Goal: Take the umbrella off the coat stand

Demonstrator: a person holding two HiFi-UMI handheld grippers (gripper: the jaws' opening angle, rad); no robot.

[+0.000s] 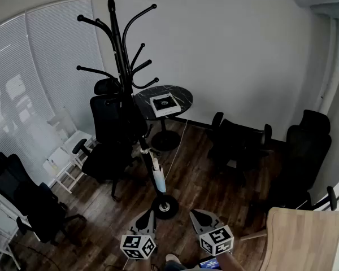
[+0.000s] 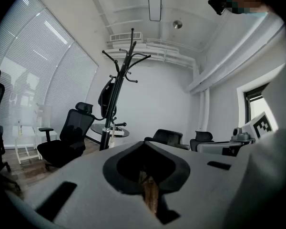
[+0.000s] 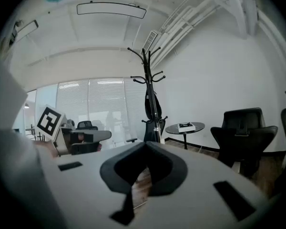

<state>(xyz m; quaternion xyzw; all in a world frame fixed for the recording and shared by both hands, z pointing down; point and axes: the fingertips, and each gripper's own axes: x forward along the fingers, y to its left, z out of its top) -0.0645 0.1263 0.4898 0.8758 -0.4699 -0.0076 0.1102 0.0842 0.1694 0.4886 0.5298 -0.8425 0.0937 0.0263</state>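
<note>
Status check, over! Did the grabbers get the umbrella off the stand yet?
Left gripper and right gripper shut, empty. Umbrella hanging on coat stand, untouched. Office chair close beside stand.

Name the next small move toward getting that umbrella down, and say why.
Probably open the right hand-held gripper and raise it toward the umbrella: it and the left hand-held gripper sit low, shut, empty, well short of the coat stand.
</note>
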